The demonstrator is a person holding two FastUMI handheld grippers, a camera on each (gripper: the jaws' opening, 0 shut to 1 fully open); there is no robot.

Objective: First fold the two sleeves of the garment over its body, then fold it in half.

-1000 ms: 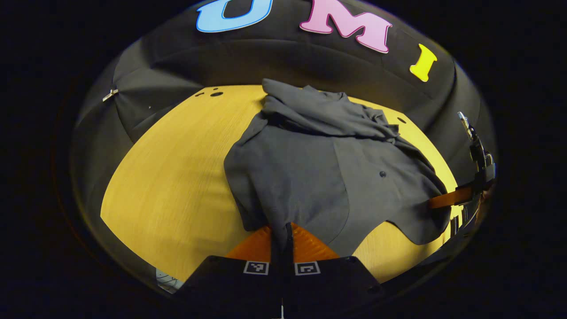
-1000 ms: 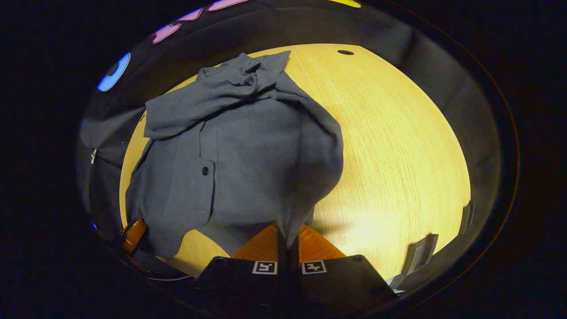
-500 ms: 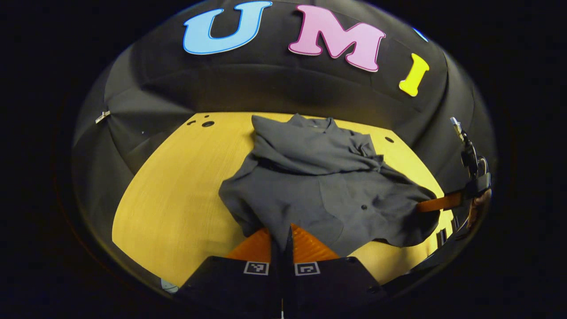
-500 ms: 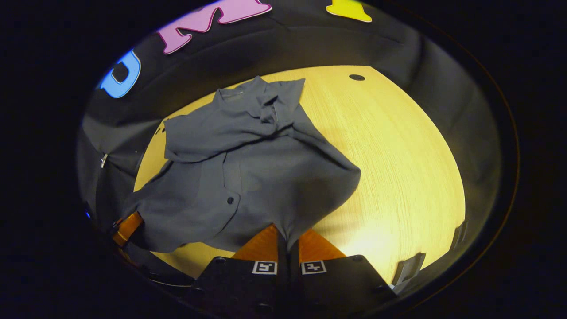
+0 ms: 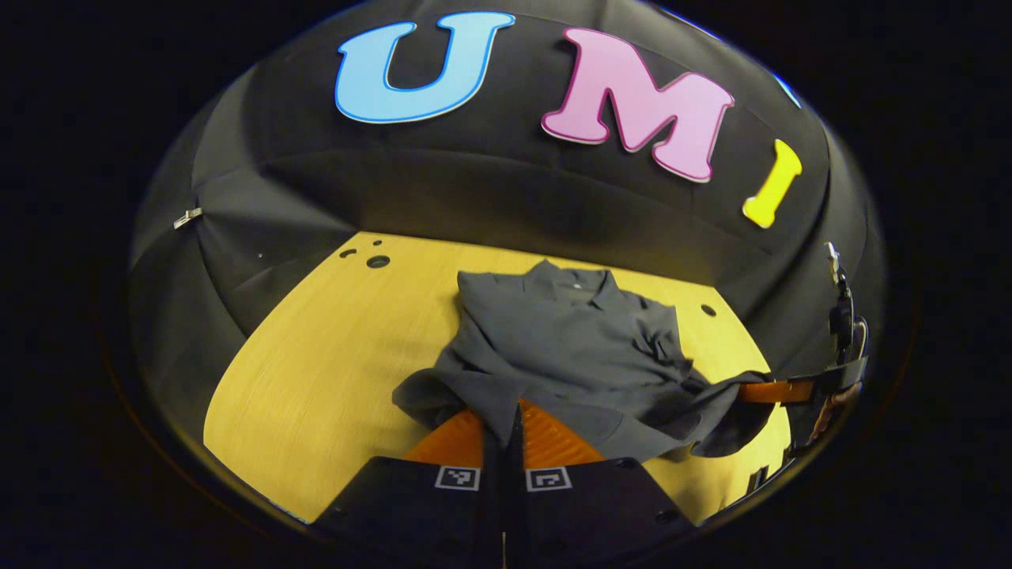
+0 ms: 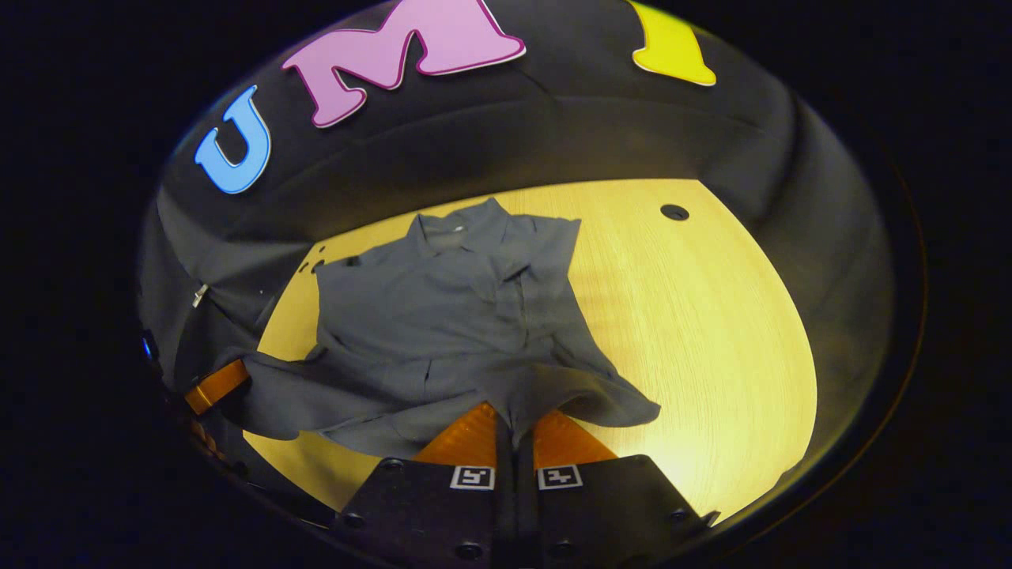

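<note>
Both grippers, left (image 5: 504, 417) and right (image 6: 515, 420), pinch the grey shirt's (image 5: 569, 348) near hem. Its collar lies on the wooden table (image 5: 316, 379) beyond.

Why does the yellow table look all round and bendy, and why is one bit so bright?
Left gripper view: the fisheye lens bows the table edges; the shirt stays sharp. Right gripper view: same bulge, with glare on the table at lower right and shadow under the shirt's hem.
</note>
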